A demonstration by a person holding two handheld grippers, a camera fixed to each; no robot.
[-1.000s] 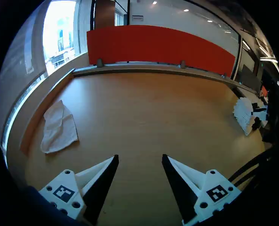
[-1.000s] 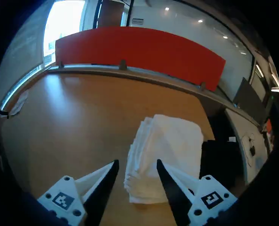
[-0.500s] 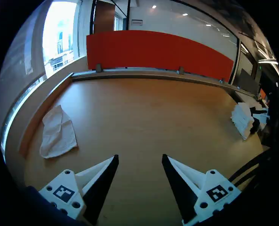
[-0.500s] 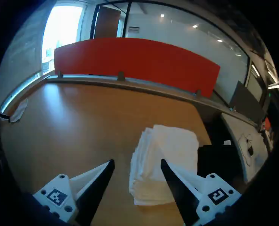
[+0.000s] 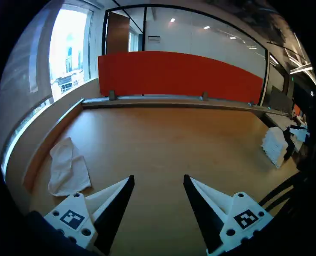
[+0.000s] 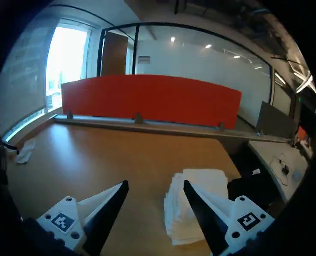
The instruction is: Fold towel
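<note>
A loose, crumpled white towel (image 5: 67, 167) lies at the left edge of the wooden table (image 5: 166, 136), left of my left gripper (image 5: 158, 181), which is open and holds nothing. The same towel (image 6: 25, 151) shows small at the far left in the right gripper view. A stack of folded white towels (image 6: 192, 200) sits on the table's right side, just in front of my right gripper (image 6: 154, 186), partly behind its right finger. That gripper is open and apart from the stack. The stack (image 5: 275, 145) also appears at the right in the left gripper view.
A red divider panel (image 5: 179, 74) on a grey rail runs along the table's far edge. A raised wooden ledge (image 5: 51, 136) and windows border the left side. Another desk with cables (image 6: 282, 164) and a dark chair stand to the right of the stack.
Both grippers have tilted upward and drawn back a little, so the table sits lower in both views. The right gripper's fingers have opened slightly wider. Neither the towel nor the stack has moved.
</note>
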